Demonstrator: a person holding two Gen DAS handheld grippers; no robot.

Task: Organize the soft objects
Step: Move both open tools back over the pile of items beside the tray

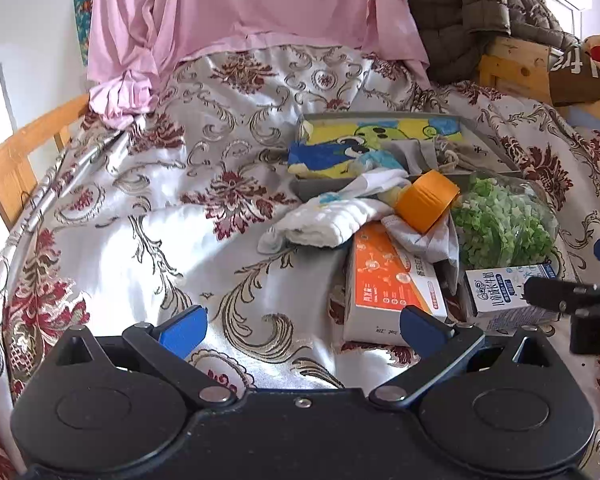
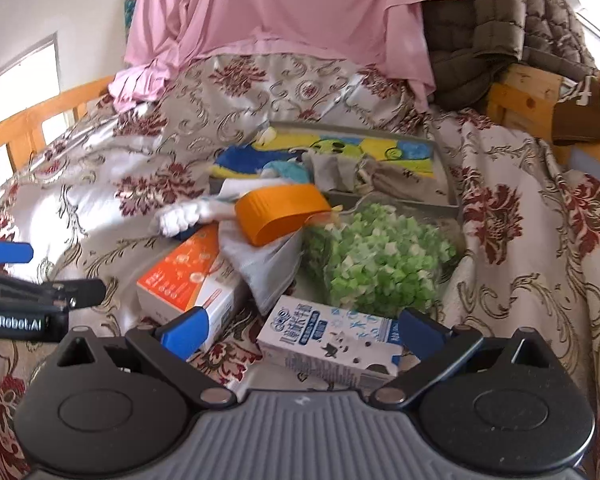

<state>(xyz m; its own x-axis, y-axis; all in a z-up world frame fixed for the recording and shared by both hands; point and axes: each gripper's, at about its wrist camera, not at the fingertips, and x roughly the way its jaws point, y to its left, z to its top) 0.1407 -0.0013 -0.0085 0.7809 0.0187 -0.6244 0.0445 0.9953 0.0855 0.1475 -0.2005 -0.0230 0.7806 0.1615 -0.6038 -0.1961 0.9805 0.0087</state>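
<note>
Approach step: both tools, left (image 1: 302, 330) and right (image 2: 302, 330), hover released and empty. White sock (image 1: 324, 222) lies on the bed beside the grey tray (image 1: 496, 148); next, grasp it.

The left hand-held gripper (image 1: 300, 330), jaws spread, hovers above the bedspread (image 1: 140, 240) beside an orange box (image 1: 388, 280).

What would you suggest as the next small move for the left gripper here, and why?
Probably ease the open left gripper forward toward the white folded cloth. It lies outside the grey tray, which already holds soft items, and only its far end is tucked under the orange tape roll, so the near end looks free to pinch.
</note>
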